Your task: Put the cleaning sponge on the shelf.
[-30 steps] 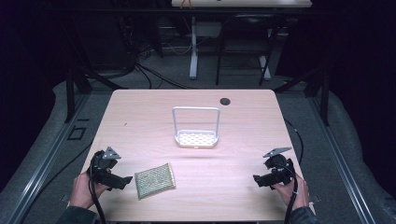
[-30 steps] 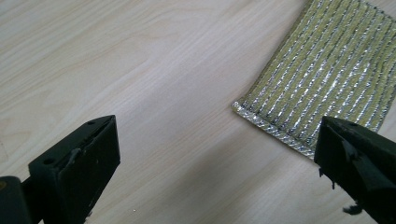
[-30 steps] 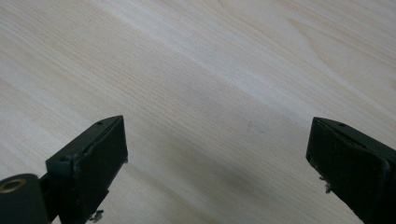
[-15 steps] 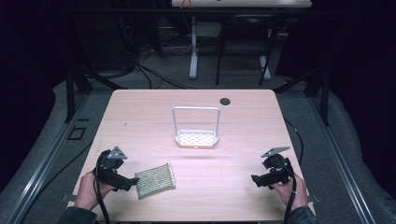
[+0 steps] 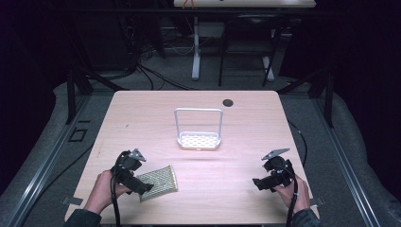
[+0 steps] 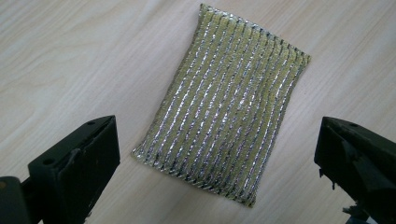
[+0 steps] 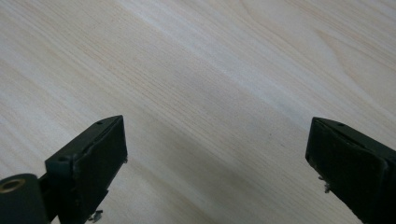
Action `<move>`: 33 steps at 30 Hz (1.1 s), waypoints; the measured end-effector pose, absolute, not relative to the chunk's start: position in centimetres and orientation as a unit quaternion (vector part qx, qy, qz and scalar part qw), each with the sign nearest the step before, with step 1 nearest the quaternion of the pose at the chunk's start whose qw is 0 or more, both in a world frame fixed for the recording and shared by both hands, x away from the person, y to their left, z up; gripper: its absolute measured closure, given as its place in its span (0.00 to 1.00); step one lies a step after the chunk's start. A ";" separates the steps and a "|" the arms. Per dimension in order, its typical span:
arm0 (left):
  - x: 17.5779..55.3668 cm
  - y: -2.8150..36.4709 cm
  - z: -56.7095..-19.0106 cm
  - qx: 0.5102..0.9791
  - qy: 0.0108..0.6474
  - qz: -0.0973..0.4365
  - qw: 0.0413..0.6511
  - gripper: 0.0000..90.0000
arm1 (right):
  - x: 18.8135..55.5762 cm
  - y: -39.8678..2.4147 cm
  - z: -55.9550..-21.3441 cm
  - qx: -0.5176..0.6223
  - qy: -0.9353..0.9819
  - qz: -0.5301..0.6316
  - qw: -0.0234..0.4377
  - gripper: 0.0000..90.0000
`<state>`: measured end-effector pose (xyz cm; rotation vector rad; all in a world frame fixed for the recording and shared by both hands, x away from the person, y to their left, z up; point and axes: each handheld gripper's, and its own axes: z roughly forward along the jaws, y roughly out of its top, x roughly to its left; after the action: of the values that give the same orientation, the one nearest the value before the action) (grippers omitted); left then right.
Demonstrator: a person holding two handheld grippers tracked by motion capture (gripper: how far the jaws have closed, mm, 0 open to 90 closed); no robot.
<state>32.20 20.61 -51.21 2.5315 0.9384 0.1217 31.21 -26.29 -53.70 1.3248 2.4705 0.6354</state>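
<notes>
A yellow and silver striped scouring sponge (image 5: 160,180) lies flat on the wooden table (image 5: 246,123) near its front left. My left gripper (image 5: 140,187) hovers over the sponge's near left edge, open. In the left gripper view the sponge (image 6: 224,102) lies between and beyond the two wide-apart black jaws, untouched. My right gripper (image 5: 261,183) is held at the front right, open, over bare wood; the right gripper view has only the tabletop (image 7: 210,84) between its jaws.
A small white rack (image 5: 198,140) with a tall wire hoop and a perforated base stands at the table's middle. A dark round cap (image 5: 228,102) sits near the far edge. Cables and table legs lie on the dark floor beyond.
My left gripper has moved right, from beside the sponge to over its near left edge. The right gripper has barely shifted. The sponge has stayed in place.
</notes>
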 end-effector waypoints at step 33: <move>33.3 17.4 -54.6 0.945 0.292 0.038 0.140 0.11 | 31.4 -26.2 -53.9 0.445 0.859 0.225 0.114 0.09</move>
<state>33.32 17.38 -54.56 2.7311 0.8450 0.1084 31.38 -26.17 -53.88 1.3055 2.5185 0.6611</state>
